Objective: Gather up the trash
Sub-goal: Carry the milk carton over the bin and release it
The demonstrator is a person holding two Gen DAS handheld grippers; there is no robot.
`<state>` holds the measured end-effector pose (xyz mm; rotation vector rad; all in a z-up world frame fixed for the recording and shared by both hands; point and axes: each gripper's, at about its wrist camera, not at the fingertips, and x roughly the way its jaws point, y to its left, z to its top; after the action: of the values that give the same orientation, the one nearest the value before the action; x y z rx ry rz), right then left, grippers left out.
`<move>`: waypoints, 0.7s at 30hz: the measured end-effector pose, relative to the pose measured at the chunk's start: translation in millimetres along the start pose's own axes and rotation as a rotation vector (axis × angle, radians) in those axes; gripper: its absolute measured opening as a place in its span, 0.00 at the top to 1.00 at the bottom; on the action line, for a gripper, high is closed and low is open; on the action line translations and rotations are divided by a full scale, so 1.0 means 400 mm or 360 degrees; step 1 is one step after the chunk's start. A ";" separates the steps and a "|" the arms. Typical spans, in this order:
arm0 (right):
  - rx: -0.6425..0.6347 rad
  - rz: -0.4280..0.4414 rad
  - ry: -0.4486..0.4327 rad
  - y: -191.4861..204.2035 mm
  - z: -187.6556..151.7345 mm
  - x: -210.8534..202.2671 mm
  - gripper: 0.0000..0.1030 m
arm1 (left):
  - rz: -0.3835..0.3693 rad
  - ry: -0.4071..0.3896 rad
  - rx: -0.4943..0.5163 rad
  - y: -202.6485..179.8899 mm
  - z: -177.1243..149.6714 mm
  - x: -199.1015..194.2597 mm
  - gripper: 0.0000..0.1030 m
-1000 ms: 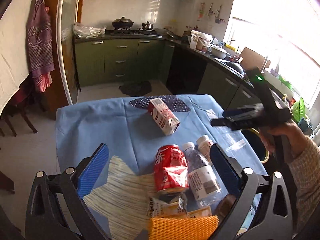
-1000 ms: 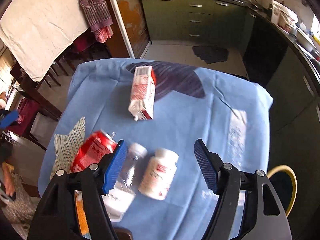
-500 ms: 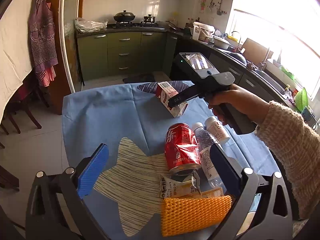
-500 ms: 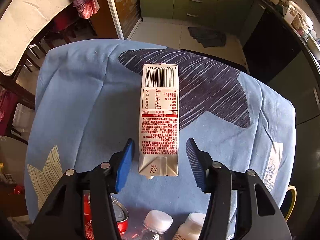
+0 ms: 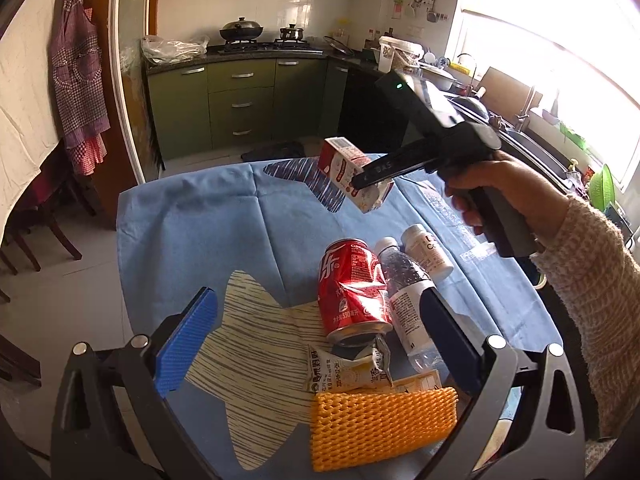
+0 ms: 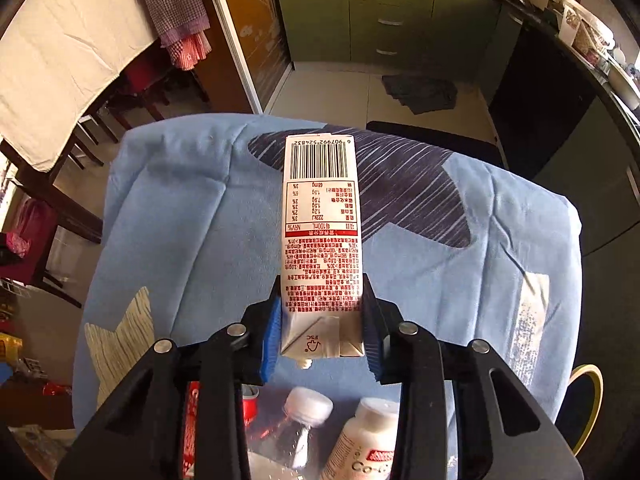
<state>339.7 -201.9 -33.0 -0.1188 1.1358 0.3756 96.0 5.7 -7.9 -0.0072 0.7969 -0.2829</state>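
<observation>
Rectangular printed carton (image 6: pixel 322 240) between tongs (image 6: pixel 322 332)

We see our right gripper (image 6: pixel 322 332) squeezing a white and red drink carton (image 6: pixel 322 236). Its jaws have just been closing, and now the blue pads (image 6: pixel 269 338) press on both sides of the carton's near end. The carton points away from us over the blue cloth (image 6: pixel 192 232). Near us lie a red can (image 6: pixel 192 432), a clear bottle (image 6: pixel 300 428) and a white pill bottle (image 6: pixel 366 444).
</observation>
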 end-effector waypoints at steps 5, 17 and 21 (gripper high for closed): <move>0.0069 -0.0014 -0.0129 -0.118 -0.103 -0.159 0.66 | -0.0012 0.0010 0.0058 -0.038 0.002 0.006 0.06; 0.0731 -0.0380 -0.0100 -0.637 -0.511 -0.324 0.66 | -0.0054 0.0061 0.0187 -0.148 0.004 0.046 0.06; 0.0914 -0.0419 -0.0046 -0.757 -0.589 -0.296 0.66 | -0.0066 0.0070 0.0217 -0.179 0.006 0.051 0.06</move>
<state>199.8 -577.5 -55.0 0.2399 1.1430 -0.1883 93.5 -68.8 -12.3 0.1109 0.8202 -0.3770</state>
